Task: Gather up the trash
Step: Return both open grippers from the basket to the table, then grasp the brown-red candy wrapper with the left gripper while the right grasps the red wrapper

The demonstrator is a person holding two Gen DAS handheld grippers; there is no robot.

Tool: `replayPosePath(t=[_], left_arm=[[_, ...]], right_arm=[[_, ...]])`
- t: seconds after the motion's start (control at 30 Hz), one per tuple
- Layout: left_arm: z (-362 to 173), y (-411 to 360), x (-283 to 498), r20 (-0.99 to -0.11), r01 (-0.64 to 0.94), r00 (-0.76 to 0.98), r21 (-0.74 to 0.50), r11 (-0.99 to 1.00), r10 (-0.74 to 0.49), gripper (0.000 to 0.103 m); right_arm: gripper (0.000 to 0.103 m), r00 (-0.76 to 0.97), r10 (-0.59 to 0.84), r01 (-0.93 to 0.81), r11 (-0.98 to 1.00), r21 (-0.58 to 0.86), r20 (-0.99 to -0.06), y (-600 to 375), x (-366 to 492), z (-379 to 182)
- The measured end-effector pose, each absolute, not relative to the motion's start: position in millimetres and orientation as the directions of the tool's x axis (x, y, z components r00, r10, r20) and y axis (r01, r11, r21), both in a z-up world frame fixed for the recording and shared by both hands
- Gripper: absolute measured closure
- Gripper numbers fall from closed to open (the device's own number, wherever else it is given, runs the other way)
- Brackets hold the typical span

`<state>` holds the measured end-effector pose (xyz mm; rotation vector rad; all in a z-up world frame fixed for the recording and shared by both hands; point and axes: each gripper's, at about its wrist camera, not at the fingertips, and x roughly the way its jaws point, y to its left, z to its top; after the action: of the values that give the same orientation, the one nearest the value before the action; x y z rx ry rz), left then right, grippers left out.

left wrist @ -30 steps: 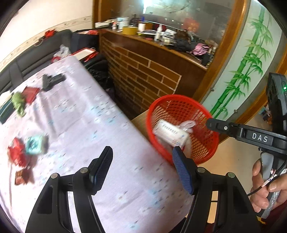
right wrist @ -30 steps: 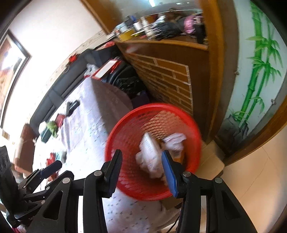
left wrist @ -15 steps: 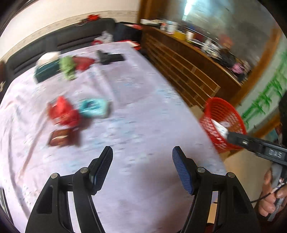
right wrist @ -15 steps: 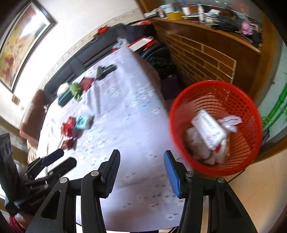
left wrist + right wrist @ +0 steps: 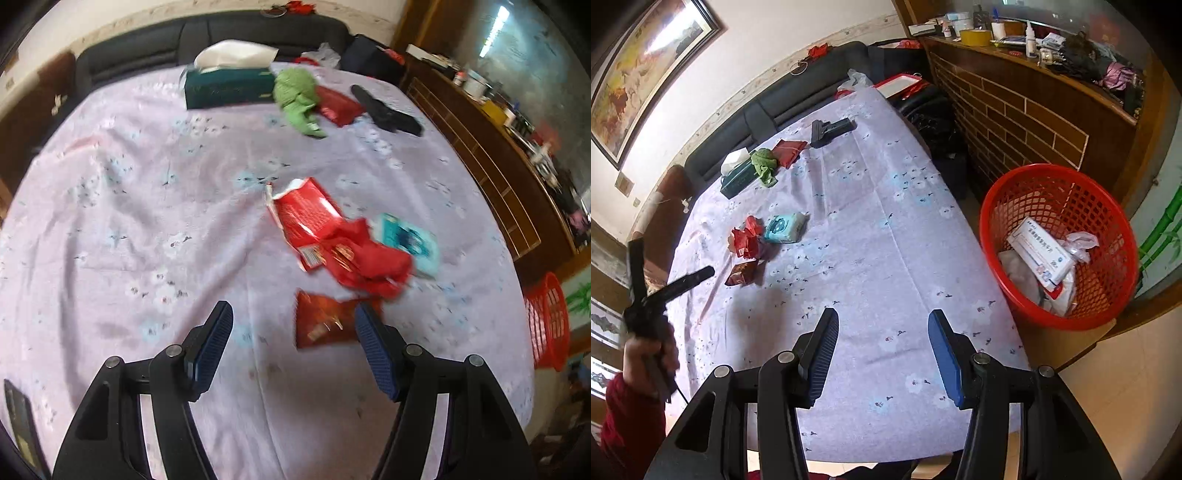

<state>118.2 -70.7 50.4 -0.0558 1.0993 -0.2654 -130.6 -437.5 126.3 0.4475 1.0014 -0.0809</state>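
Wrappers (image 5: 343, 243) are seen left on the worktop (image 5: 871, 229); basket (image 5: 1058, 243) sits right. Left gripper (image 5: 293, 338) and right gripper (image 5: 882, 347) are held wide, empty.

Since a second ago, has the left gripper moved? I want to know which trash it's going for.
Yes. The left gripper has swung away from the red basket, now at the frame's right edge, toward the red wrappers on the table.
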Motion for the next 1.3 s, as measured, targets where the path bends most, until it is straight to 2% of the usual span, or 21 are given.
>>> replayPosePath(t=[0.07,0.27,0.5,0.6,0.7,0.8,1.0,1.13,1.2,1.27,1.3], left_arm=[[38.1,-71.3,133.2,-0.881,0.179,0.391,-0.211,0.961,-0.266,0.043],[19.1,-81.1,138.2,-0.883,0.225,0.342,-0.256,0.940,-0.322,0.043],[28.9,-108.9,74.0,-0.858,0.382,0.235,-0.350,0.855,-0.456,0.043],[39.5,-117.9,48.0,-0.853,0.428,0.247,-0.330,0.841,-0.460,0.043],[51.5,-111.3,42.0,-0.838,0.389,0.312,-0.318,0.865,-0.448,0.043],[57.6,-113.8,47.9,-0.842,0.415,0.341,-0.263,0.871,-0.417,0.038],[37.8,-141.1,66.7,-0.882,0.518,0.247,-0.230,0.824,-0.401,0.037],[22.9,-154.8,67.7,-0.902,0.535,0.287,-0.127,0.835,-0.321,0.038],[21.4,-155.7,69.5,-0.897,0.520,0.311,-0.117,0.846,-0.315,0.047],[15.7,-158.9,71.6,-0.906,0.508,0.306,-0.105,0.855,-0.293,0.069],[13.5,-159.0,71.2,-0.906,0.496,0.318,-0.091,0.864,-0.278,0.071]], right_arm=[[0.048,0.547,0.118,0.286,0.904,0.317,-0.829,-439.1,-134.6,128.8],[0.048,0.537,0.074,0.342,0.891,0.297,-0.840,-445.0,-144.7,129.9],[0.049,0.538,0.061,0.358,0.886,0.294,-0.840,-448.1,-146.6,130.4],[0.049,0.537,0.063,0.364,0.882,0.299,-0.841,-450.9,-144.7,129.6],[0.048,0.541,0.064,0.367,0.879,0.304,-0.839,-454.3,-141.4,129.7],[0.049,0.542,0.072,0.361,0.880,0.309,-0.837,-454.8,-136.7,128.3],[0.048,0.532,0.102,0.335,0.886,0.320,-0.840,-450.2,-130.6,121.9],[0.048,0.531,0.108,0.325,0.890,0.320,-0.840,-449.6,-131.0,120.2],[0.048,0.529,0.112,0.325,0.889,0.323,-0.841,-450.7,-132.1,119.0],[0.048,0.527,0.121,0.321,0.888,0.329,-0.841,-451.0,-131.9,117.4],[0.048,0.526,0.126,0.317,0.889,0.331,-0.841,-450.3,-131.2,116.8]])
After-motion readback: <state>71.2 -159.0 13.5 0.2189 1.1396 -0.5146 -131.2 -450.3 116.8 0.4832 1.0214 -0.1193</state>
